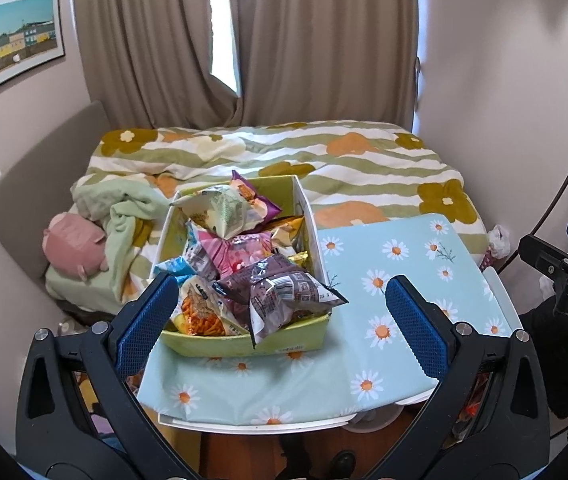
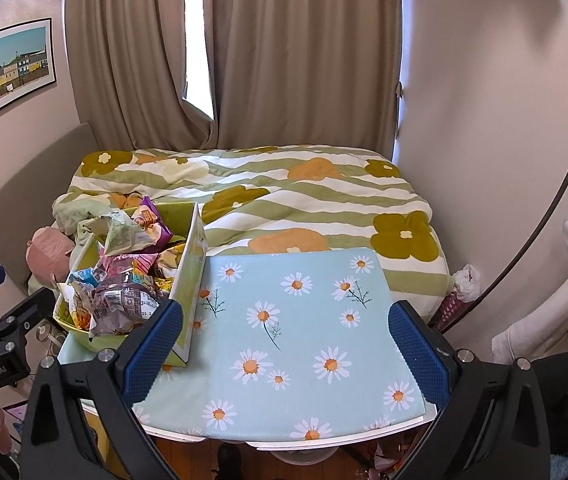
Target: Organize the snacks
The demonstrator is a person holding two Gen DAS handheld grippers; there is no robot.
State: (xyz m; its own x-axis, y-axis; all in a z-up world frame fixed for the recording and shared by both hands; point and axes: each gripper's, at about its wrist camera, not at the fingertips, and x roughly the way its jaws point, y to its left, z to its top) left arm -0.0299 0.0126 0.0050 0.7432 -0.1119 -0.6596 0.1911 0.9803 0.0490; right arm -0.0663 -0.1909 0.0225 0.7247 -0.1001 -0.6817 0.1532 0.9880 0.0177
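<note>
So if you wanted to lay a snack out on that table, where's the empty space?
The daisy cloth is bare to the right of the box, out to the table's right and near edges, bed behind. The left is crowded: the box sits there heaped with snack packs.

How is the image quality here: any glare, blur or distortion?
Left wrist view: sharp, strong fisheye bending at the walls, window gap blown out. Right wrist view: same bending, blown-out gap, tablecloth evenly lit, no motion blur.
</note>
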